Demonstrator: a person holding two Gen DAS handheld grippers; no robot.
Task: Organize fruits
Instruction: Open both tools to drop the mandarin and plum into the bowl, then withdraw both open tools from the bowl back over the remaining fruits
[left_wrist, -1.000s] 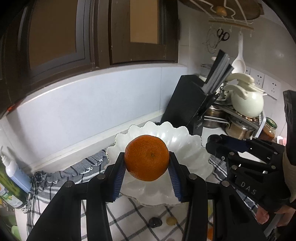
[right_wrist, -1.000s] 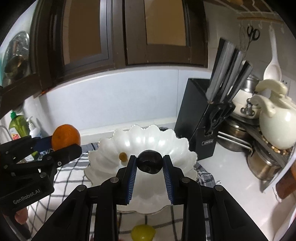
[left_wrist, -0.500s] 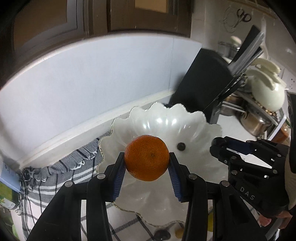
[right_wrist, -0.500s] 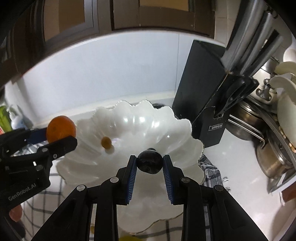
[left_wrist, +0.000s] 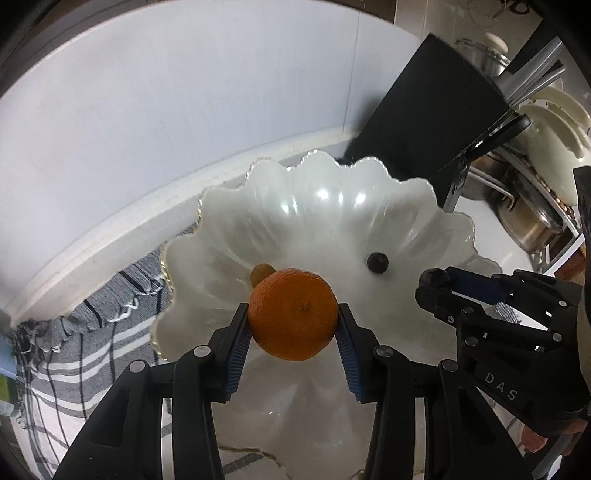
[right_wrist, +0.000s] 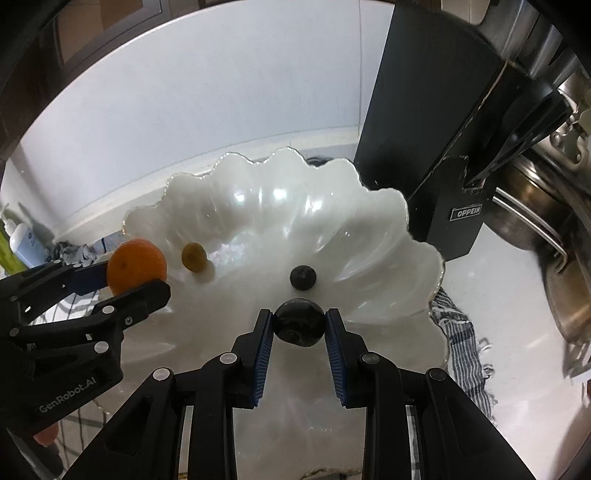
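Left wrist view: our left gripper (left_wrist: 293, 332) pinches an orange (left_wrist: 293, 314) across its middle, above the bowl's (left_wrist: 207, 236) near rim; it looks firm and light. Our right gripper (right_wrist: 299, 334) clamps a small dark fruit (right_wrist: 300, 326), likely soft and slippery. Farther in lie a dark berry (right_wrist: 303, 277) and an olive-like fruit (right_wrist: 194, 256).

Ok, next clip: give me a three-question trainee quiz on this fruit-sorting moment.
1. True or false: the left gripper is shut on a mandarin orange.
2. What does the right gripper hold? A) a dark round fruit B) a green grape C) nothing
3. How many loose fruits already lie in the white scalloped bowl?

Key:
1. True
2. A, the dark round fruit sits between its pads.
3. Two: a small yellow-brown fruit and a small dark fruit.
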